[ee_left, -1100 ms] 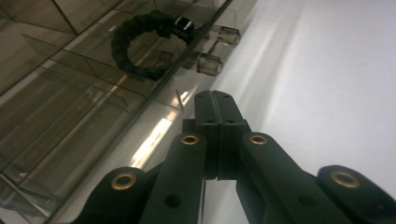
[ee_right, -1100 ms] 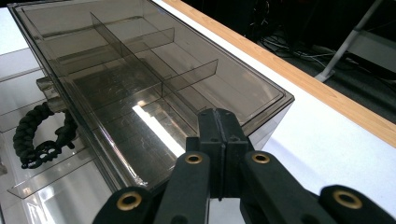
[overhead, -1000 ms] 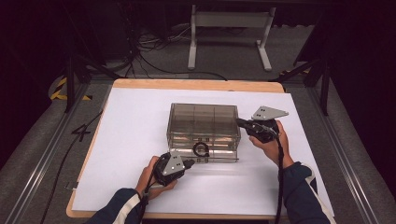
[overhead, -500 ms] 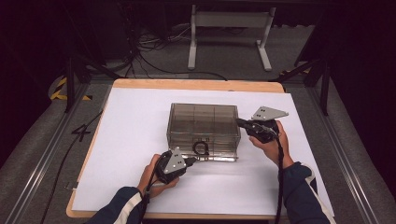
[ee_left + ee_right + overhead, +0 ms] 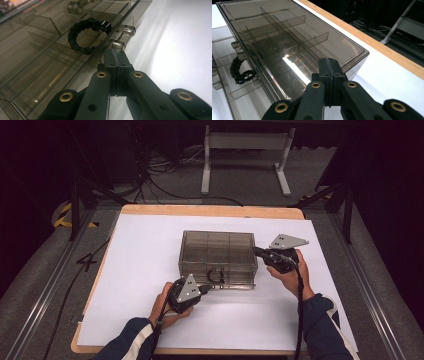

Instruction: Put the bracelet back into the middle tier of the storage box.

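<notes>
smoked drawer box [image 5: 218,251] sat mid-table. left gripper [image 5: 115,55], jaws pressed together, empty, was at the drawer knob [image 5: 118,45], bracelet [image 5: 86,35] just behind it. right gripper [image 5: 329,65], also closed, braced the box's right end. best: push drawer in straight, keep the box steady.

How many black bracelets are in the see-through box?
1: a black braided bracelet lies in the pulled-out drawer at the smoky clear plastic box's front. Others may be hidden.
</notes>
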`<action>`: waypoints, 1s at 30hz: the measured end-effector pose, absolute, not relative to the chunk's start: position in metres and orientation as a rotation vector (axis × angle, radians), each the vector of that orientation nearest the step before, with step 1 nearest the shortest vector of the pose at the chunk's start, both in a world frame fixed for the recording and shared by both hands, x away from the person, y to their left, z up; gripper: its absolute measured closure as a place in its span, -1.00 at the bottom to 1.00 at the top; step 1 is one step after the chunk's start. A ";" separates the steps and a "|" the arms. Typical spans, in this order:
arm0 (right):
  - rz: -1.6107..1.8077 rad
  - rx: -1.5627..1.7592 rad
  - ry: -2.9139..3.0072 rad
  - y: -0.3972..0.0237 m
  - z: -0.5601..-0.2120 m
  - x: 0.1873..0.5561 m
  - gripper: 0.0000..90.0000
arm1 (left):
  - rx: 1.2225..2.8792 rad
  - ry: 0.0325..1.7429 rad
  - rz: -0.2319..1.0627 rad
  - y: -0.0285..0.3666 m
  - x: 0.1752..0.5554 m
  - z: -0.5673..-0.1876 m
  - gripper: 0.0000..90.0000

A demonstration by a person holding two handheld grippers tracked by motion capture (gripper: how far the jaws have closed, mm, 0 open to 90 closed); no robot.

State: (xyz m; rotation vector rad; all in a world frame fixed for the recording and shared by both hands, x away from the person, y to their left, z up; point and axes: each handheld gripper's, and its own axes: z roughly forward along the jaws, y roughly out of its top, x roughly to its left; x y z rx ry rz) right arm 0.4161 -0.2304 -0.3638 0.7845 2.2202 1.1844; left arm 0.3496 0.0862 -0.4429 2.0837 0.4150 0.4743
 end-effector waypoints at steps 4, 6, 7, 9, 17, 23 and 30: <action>1.185 0.784 2.220 -0.230 -0.364 0.416 1.00 | 2.085 0.412 0.488 0.085 0.352 -0.442 1.00; 1.183 0.784 2.219 -0.230 -0.364 0.416 1.00 | 2.086 0.413 0.488 0.085 0.354 -0.443 1.00; 1.183 0.784 2.219 -0.230 -0.364 0.416 1.00 | 2.086 0.413 0.493 0.084 0.354 -0.443 1.00; 1.183 0.784 2.219 -0.230 -0.364 0.416 1.00 | 2.087 0.413 0.493 0.084 0.354 -0.443 0.99; 1.183 0.785 2.221 -0.230 -0.364 0.416 1.00 | 2.087 0.419 0.509 0.084 0.358 -0.443 1.00; 1.186 0.786 2.222 -0.230 -0.364 0.416 1.00 | 2.082 0.425 0.512 0.084 0.362 -0.442 1.00; 1.182 0.785 2.221 -0.230 -0.364 0.415 1.00 | 2.083 0.426 0.523 0.083 0.363 -0.443 1.00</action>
